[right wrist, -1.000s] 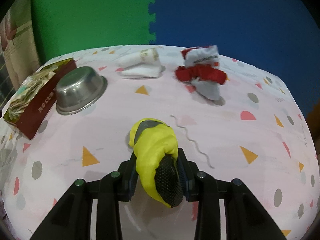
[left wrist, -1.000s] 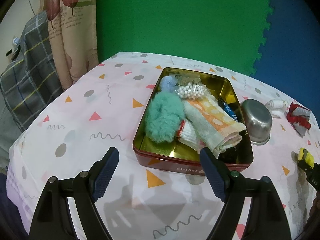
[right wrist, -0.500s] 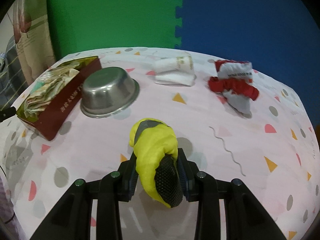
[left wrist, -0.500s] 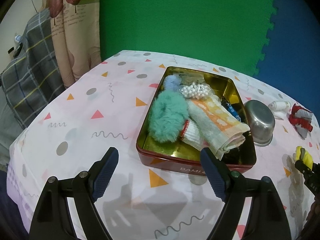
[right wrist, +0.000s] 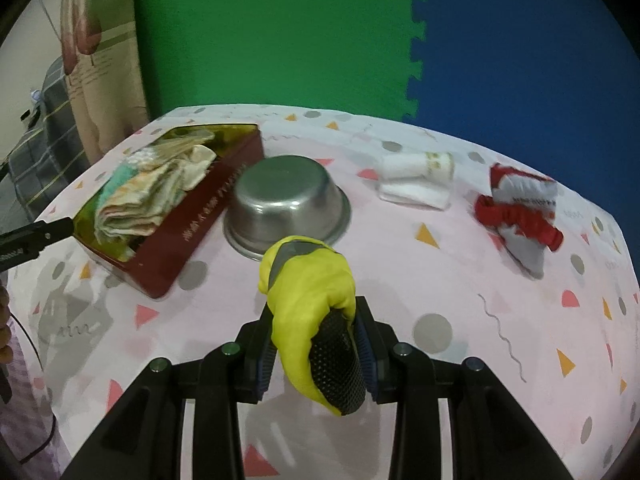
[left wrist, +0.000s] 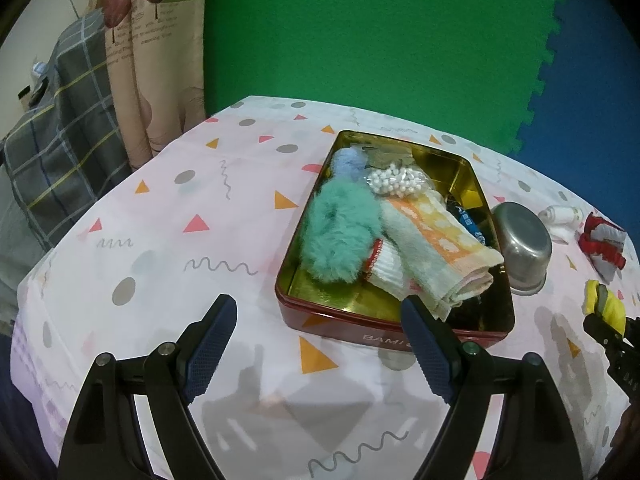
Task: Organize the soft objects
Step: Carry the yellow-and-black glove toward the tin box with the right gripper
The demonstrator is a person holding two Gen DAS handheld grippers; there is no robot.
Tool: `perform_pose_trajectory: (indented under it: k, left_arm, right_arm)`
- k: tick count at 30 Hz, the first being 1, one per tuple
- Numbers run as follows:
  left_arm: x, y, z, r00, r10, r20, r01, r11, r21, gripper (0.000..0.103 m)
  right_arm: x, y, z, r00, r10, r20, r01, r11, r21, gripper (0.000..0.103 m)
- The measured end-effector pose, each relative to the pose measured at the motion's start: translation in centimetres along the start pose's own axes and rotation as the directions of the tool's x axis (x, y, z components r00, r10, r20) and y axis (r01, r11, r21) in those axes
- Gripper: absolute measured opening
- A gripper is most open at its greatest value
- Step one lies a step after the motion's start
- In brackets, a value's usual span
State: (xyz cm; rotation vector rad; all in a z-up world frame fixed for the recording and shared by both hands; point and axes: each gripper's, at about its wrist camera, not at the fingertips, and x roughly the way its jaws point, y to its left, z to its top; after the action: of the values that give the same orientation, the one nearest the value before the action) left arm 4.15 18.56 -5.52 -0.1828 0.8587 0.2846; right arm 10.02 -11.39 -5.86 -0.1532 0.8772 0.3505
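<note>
Change since a second ago: right tool (right wrist: 316, 344) has carried the yellow glove (right wrist: 308, 292) leftward, so the steel bowl (right wrist: 286, 204) and the red tin (right wrist: 168, 216) now sit closer to centre in its view; the left tool has kept its place.
Right tool: pads pinch the yellow glove from both sides, pointing steeply down at the desk (right wrist: 460, 280).
Glove look: bunched yellow fabric with a grey patch at the front end and a black dotted grip area near the pads; it stands clear of the desk.
Glove place: held in the air in front of the upside-down steel bowl, with the red tin just left of the bowl.
Left tool (left wrist: 320, 344): fingers spread wide, nothing between them, tilted down over the desk just before the tin's near wall.
Tin contents: teal fluffy item (left wrist: 340, 236), folded orange-and-white towel (left wrist: 436, 256), a bag of white beads (left wrist: 394, 182), a pale blue piece (left wrist: 348, 162).
Still on desk: white rolled cloth (right wrist: 416, 178) and a red-and-grey item (right wrist: 520, 210), well right of the bowl.
Backdrop: green foam mat (right wrist: 272, 36) beside a blue one (right wrist: 520, 48).
</note>
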Motion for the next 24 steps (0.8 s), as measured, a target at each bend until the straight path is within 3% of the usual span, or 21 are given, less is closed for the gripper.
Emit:
perform_pose_trajectory:
  k: [24]
  left_arm:
    - [-0.6,2.2,0.0,0.997,0.078,0.025,-0.076,0.995,-0.057,0.082]
  right_arm:
    - [0.4,8.7,4.7,0.989,0.143,0.036,-0.138,0.984,-0.115,0.035]
